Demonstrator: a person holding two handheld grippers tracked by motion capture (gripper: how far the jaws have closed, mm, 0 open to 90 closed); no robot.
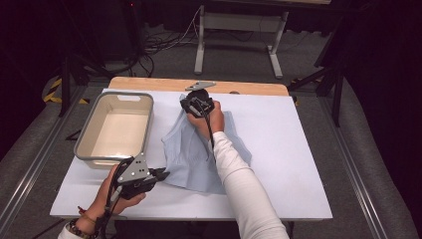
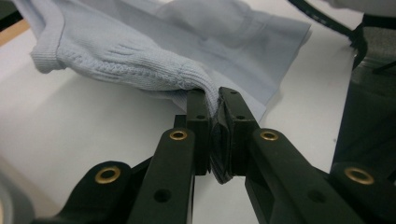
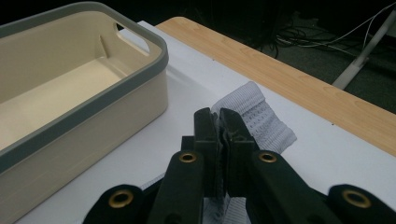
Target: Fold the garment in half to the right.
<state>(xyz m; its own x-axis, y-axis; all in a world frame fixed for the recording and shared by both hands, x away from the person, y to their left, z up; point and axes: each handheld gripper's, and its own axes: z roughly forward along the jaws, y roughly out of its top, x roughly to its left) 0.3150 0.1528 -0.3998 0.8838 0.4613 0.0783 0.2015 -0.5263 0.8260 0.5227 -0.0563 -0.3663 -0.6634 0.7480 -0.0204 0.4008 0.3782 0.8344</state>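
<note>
Progress: early stage, by judgement; grasping done, folding or binning left. Pale blue knitted garment with ribbed cuffs [image 1: 206, 149] lies rumpled mid-table on white sheet [image 1: 288, 149], beside empty cream plastic bin with grey rim [image 1: 144, 127]. Left gripper [image 2: 212, 109] pinches near hem; right gripper [image 3: 218, 123] pinches far ribbed edge.

Ribbed knit garment [image 2: 140, 65]; smooth matt plastic bin [image 3: 70, 93].
</note>
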